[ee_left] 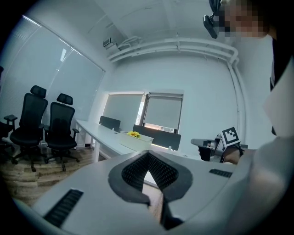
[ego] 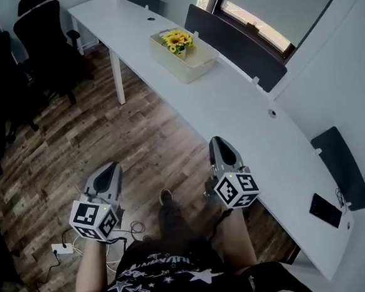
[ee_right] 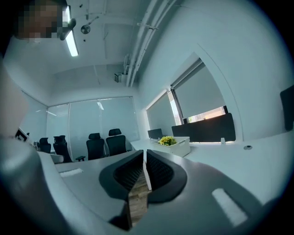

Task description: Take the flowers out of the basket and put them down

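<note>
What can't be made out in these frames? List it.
- Flowers: too small in every view to count the stems.
- Basket inside: hidden by its wall in both gripper views, too small in the head view.
- Dark flat thing near the table end: head view only, too small to identify.

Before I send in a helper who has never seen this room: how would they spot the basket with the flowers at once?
Find the long white desk running along the window wall. Toward its far end sits a pale rectangular basket, in front of a dark divider panel. It is the only box on the desk, with yellow flowers in one end.
</note>
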{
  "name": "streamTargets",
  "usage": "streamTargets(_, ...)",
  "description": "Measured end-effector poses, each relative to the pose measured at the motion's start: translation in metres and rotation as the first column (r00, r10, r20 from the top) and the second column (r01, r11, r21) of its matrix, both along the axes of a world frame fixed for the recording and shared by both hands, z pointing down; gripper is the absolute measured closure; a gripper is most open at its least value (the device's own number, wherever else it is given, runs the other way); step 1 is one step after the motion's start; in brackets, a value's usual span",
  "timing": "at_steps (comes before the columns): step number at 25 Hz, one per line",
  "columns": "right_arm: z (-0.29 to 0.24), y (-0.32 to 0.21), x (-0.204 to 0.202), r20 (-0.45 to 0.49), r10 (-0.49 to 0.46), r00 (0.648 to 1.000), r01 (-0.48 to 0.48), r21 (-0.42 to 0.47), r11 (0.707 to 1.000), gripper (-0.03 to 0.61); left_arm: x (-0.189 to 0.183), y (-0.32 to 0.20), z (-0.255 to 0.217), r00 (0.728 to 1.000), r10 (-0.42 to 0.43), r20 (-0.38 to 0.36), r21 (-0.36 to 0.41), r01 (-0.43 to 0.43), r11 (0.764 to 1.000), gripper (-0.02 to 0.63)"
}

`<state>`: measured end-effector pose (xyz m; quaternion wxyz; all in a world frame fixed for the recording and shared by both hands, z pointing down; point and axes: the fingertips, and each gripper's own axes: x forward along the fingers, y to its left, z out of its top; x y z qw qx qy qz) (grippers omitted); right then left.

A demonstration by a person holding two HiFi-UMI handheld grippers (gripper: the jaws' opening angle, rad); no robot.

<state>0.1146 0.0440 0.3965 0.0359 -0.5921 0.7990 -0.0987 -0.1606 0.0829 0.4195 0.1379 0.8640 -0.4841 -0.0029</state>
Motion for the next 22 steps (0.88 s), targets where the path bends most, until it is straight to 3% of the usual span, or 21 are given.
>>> streamTargets(9, 0.006, -0.115, -0.005, 0.018, -0.064, 0.998, 0.065, -0.031, 0.997, 0.577, 0.002, -0.103, -0.006, 0.997, -0.072, 0.027, -0.013, 0.073, 0.997, 0.604)
streamTargets(15, 0.005, -0.172, 0.017, 0.020, -0.097, 0.995, 0.098, -0.049, 0.994, 0.577, 0.029, -0.158, -0.010, 0.997, -0.074, 0.025, -0.023, 0.074, 0.997, 0.604)
streamTargets(22, 0.011, -0.223, 0.033, -0.103, -0.157, 0.982, 0.150, -0.073, 0.986, 0.577, 0.064, -0.214, -0.011, 0.997, -0.067, 0.047, -0.025, 0.068, 0.997, 0.604)
